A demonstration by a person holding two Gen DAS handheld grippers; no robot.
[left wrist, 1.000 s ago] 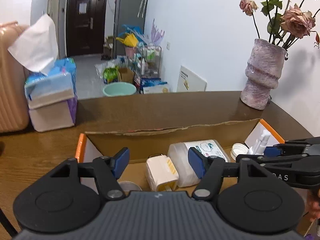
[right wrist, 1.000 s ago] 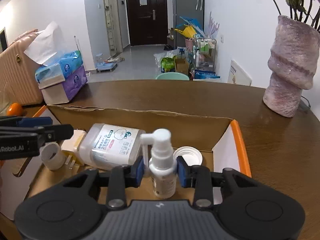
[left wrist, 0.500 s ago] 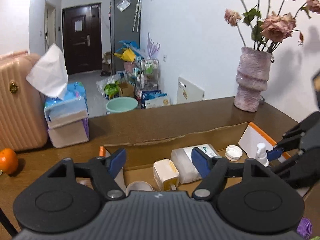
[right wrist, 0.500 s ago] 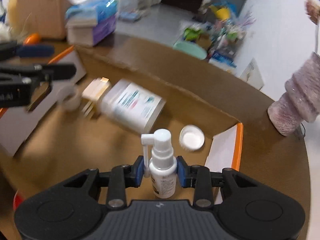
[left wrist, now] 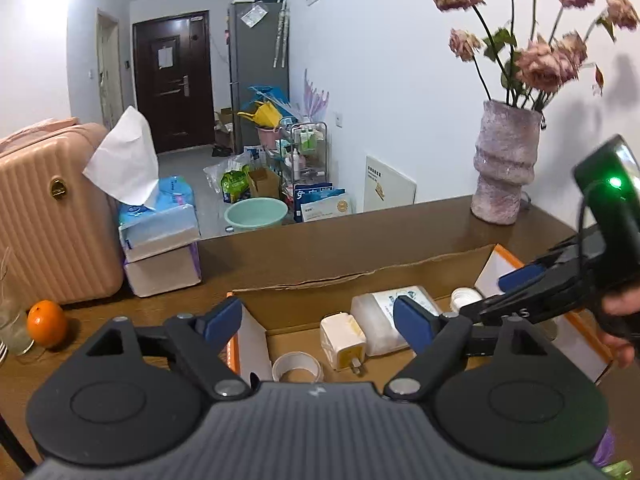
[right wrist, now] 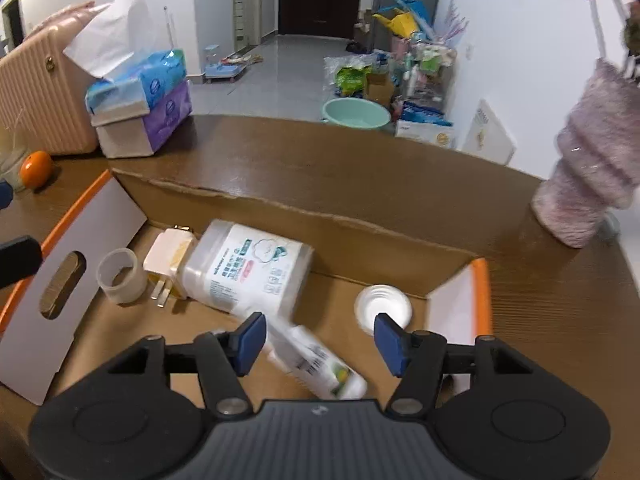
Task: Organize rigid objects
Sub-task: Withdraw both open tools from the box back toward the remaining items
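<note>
- Five rigid items lie in the cardboard box (right wrist: 360,236), an open brown carton with orange-edged white flaps, standing on the wooden table (right wrist: 320,160).
- Largest inside is the wipes canister (right wrist: 248,268), a translucent white tub with a printed label. It lies on its side, its long axis running from the near right up toward the far left of the box.
- Next is the spray bottle (right wrist: 316,360), white with a green mark on its label and blurred. It lies tilted on the box floor, its long axis running from lower right to upper left, between the blue pads of the right gripper (right wrist: 320,340), whose jaws are opening and do not touch it.
- A white plug adapter (right wrist: 168,256) touches the canister's left side, prongs toward the camera.
- A tape roll (right wrist: 120,276) stands just left of it.
- A white lid (right wrist: 382,308) lies near the right flap.
- Above the box's left end, the left gripper (left wrist: 318,320) holds nothing, its jaws opening wide.
</note>
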